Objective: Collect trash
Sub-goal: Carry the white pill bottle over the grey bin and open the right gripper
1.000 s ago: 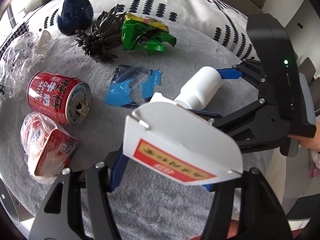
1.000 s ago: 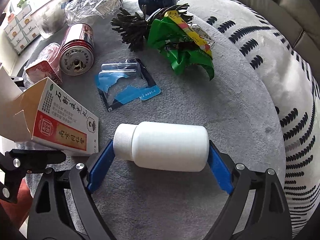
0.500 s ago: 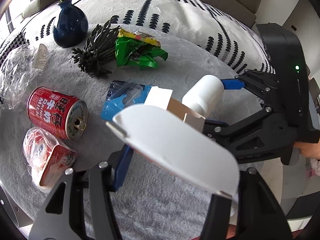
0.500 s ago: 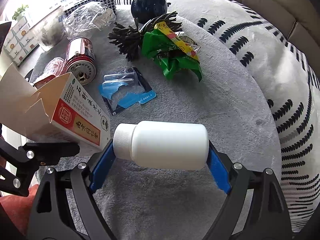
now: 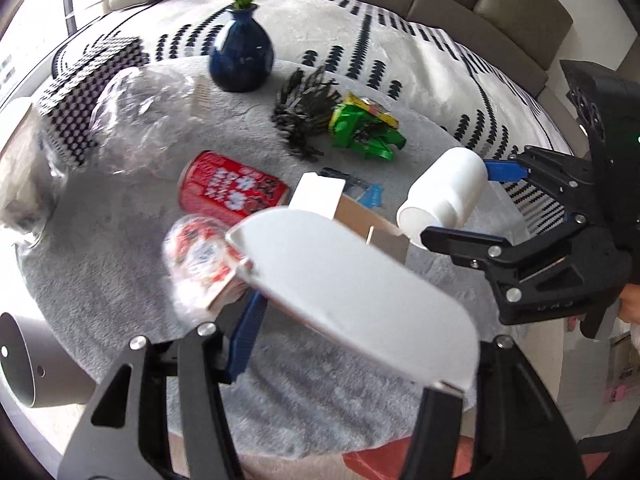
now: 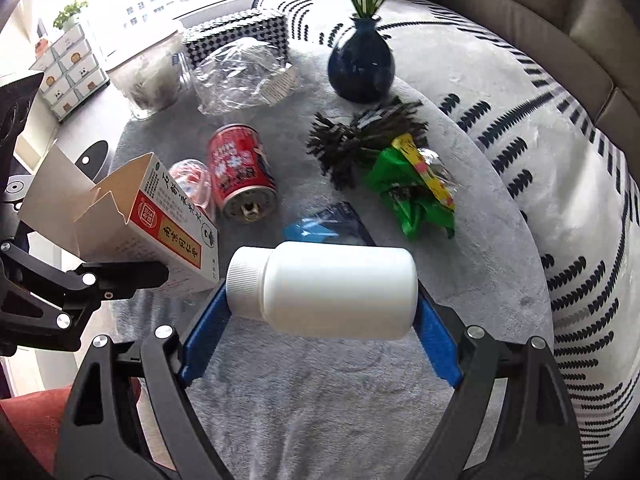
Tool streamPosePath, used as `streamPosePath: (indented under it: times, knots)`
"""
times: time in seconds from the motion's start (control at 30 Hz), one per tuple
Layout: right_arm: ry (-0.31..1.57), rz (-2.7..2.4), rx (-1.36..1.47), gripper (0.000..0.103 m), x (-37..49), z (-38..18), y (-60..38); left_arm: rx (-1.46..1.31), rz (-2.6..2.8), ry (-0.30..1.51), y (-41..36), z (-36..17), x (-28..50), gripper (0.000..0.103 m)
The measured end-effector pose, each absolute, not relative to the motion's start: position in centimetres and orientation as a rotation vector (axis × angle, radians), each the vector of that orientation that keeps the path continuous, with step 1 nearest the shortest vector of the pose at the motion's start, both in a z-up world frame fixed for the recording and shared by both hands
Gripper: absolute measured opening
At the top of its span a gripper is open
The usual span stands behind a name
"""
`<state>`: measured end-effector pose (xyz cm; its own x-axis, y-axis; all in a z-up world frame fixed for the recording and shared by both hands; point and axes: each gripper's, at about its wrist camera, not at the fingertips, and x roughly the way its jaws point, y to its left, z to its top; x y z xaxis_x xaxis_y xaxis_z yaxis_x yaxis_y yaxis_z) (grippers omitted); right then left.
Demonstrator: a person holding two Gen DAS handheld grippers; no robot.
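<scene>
As both tilt downward, left gripper [image 5: 352, 344] clamps box [image 5: 352, 296], right gripper [image 6: 320, 320] bottle [image 6: 332, 288].

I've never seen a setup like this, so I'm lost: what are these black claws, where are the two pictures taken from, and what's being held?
No robot: a person holds a hand-worked claw in each hand, each with a camera looking along its fingers. One picture comes from each claw. The left gripper grips an open box; the right gripper grips a white bottle end to end. On the grey cloth lie a red can, green wrapper, blue packet, clear bags and a vase.
</scene>
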<state>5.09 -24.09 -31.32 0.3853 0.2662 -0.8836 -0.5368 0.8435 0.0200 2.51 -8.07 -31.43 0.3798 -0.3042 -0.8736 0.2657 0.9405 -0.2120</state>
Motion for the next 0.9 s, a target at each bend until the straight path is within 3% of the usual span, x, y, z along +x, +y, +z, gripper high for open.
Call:
streamPosePath:
  times: [0.9]
  knots:
    - [0.924,1.053,-0.532,0.083,-4.5,-23.7,20.8,-0.370,0.241,1.075,33.2,-26.3,-16.6,0.056]
